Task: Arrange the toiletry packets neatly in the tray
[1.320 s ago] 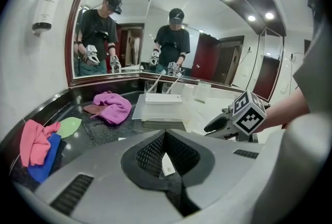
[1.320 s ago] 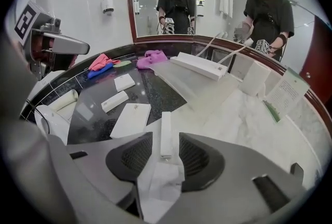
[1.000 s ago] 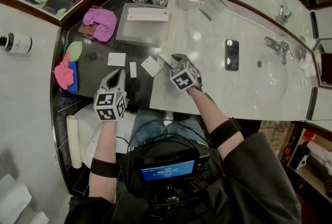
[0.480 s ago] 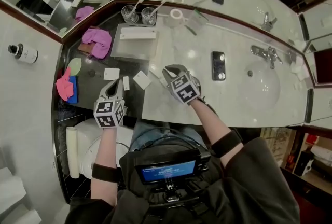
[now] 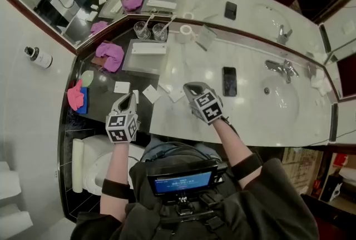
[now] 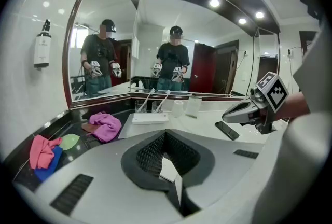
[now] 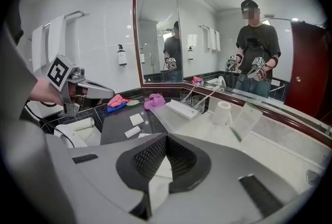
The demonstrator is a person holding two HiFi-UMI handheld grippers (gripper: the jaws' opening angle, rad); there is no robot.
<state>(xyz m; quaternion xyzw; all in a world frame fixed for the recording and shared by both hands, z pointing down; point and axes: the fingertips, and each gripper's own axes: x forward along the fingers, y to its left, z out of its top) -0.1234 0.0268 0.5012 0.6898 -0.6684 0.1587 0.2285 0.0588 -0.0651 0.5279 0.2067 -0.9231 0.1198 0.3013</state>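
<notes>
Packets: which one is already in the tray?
The long white packet, lying at the far side of the tray. The smaller packets are all outside it: on the dark counter or held in the left gripper and right gripper.

Bathroom, hotel-like. Pale marble surface (image 5: 250, 116) with sunken sink (image 5: 278, 97) and tap (image 5: 285, 68), wide corner mirrors (image 6: 98, 26) above. Toilet (image 5: 94, 164) beside the dark end, paper roll (image 5: 77, 158) next to it. Soap bottle (image 5: 38, 56) fixed to the wall, towels (image 7: 49, 36) on a rail, glasses (image 5: 144, 32) with toothbrushes by the mirror.
</notes>
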